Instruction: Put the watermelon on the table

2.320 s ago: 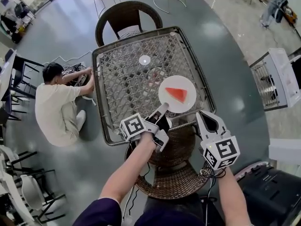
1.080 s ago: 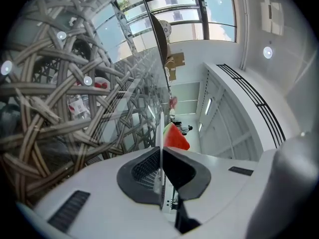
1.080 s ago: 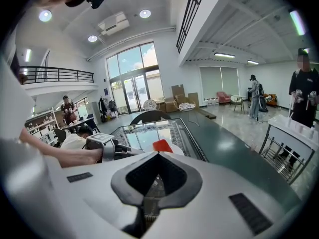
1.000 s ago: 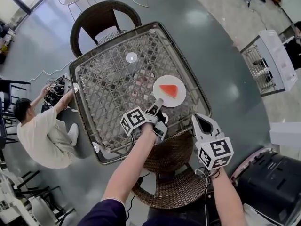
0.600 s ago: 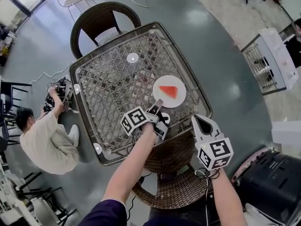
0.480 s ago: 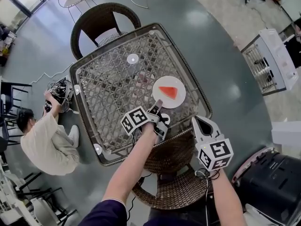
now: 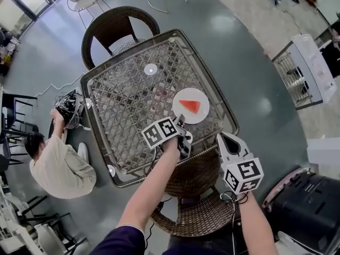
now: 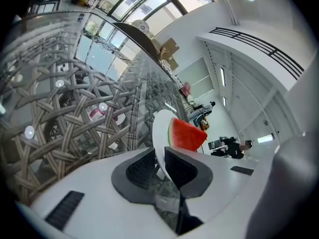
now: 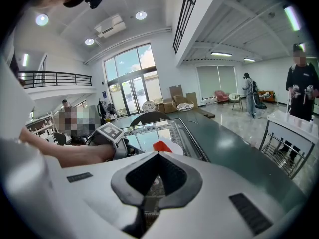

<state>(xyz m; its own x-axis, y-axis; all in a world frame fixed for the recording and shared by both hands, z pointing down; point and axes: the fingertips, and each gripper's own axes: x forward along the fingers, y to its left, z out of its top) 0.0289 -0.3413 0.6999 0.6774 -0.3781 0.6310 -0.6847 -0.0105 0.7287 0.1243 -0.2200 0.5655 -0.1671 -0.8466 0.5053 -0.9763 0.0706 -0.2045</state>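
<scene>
My right tongs hung over the near chair, jaws together and holding nothing, short of the bench and taking no part in the job.

Just beyond, my left tongs reached over the bench's near edge to the plate. In the left gripper view the plate's near rim stood between the pads of those tongs. The jaws had just been opening, and they stood a little apart around the rim rather than clamped on it: a gap showed at one pad, while the other sat close against the white edge.

On the plate lay the melon, a red wedge with a thin green rind, sitting toward the bench's right side. The plate looked to rest flat on the woven top under glass.

By my reckoning the job was all but done: the melon was on the bench, carried there on its plate. What was left was to widen the left jaws clear of the rim and draw those tongs back without dragging the plate toward the edge.

Across the bench a second chair stood empty. Off to the left a person sat on the floor, bent over cables.
</scene>
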